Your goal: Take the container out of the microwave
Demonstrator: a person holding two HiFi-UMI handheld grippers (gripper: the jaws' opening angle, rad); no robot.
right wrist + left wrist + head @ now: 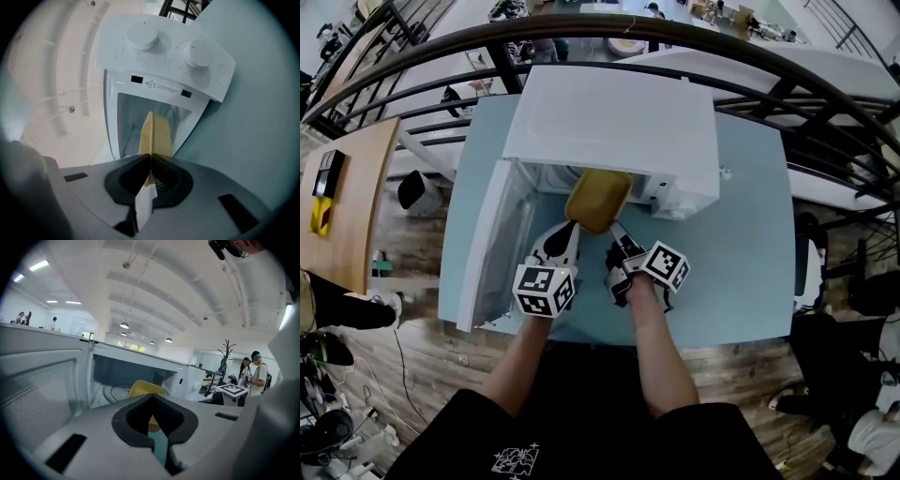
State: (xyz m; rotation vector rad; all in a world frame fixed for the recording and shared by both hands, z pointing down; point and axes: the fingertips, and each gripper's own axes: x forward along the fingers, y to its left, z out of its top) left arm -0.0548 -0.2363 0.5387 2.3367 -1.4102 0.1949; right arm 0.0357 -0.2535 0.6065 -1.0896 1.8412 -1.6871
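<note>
One pale blue rectangular table (pixel 750 234) carries everything. At its far side sits the white box-shaped microwave oven (pixel 619 122), with its front facing the near edge. Its white hinged door (pixel 492 248) stands swung wide to the left, so the mouth of the cavity is unobstructed.

The shallow mustard-yellow plastic container (pixel 598 199) lies right at that mouth. Its far part is under the oven's roof and its near part is out over the table. Whether its underside rests on the sill or hangs free cannot be told.

Both tools hold it by the near rim. The left gripper (pixel 567 234) has its jaws pressed together on the near-left edge, and in its own view the yellow rim shows between the dark pads. The right gripper (pixel 617 239) pinches the near-right edge, where its own view shows the thin yellow lip running into the closed pads. Beyond them, two round white knobs (pixel 141 35) mark the oven's control panel on the right side.

By my reading, the container is about halfway out: gripped and partly clear, but not yet free of the oven. The next move calls for both hands to draw toward the near edge together, keeping the container level. It should pass between the open door and the panel side before being lowered onto the bare table in front.
</note>
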